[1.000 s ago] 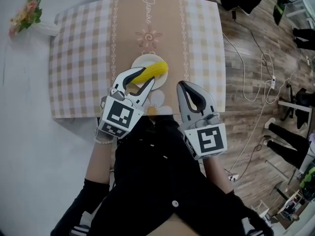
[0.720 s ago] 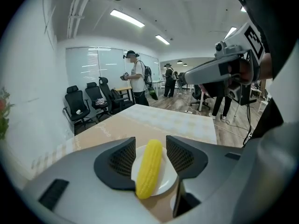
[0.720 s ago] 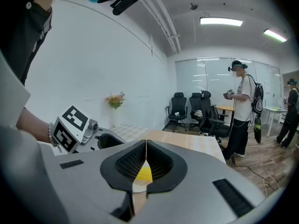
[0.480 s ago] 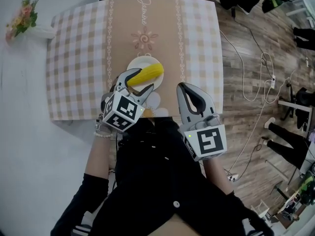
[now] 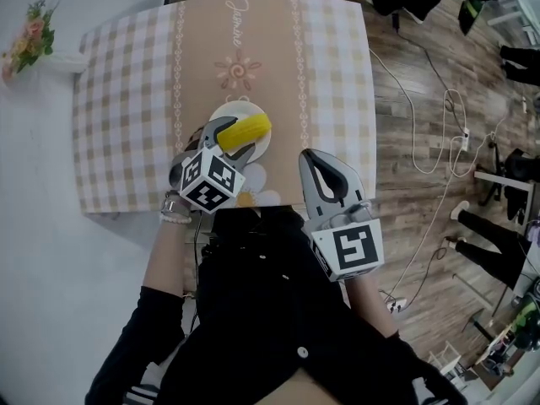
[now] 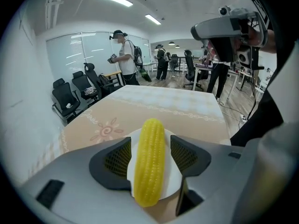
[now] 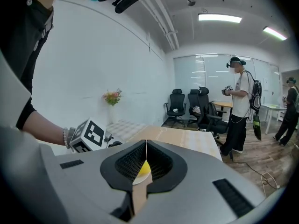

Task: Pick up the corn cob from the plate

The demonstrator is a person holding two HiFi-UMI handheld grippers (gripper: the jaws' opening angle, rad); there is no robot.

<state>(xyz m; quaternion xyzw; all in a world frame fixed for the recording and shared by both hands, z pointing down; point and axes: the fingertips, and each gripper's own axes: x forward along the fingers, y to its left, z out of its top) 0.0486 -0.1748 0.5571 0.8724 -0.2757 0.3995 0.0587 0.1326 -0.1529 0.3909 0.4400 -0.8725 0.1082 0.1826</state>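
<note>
A yellow corn cob (image 5: 250,127) lies on a small white plate (image 5: 224,112) on the checked tablecloth, near the table's front edge. My left gripper (image 5: 234,140) tilts down over the plate, and its jaws have just been opening. In the left gripper view the corn cob (image 6: 149,160) lies lengthwise between the two mesh pads (image 6: 118,157), with a thin gap on each side, and the plate (image 6: 174,172) shows under it. My right gripper (image 5: 319,160) hangs shut off the table's front edge to the right, holding nothing (image 7: 146,149).
The table (image 5: 126,99) carries a beige and white checked cloth with a sun motif (image 5: 235,69). A vase of flowers (image 5: 32,34) stands past its far left corner. Cables (image 5: 439,133) lie on the wood floor at right. Office chairs and people stand far off.
My left gripper has sunk towards the plate and its jaws have spread, so the corn now sits between them. The right gripper has barely shifted.
</note>
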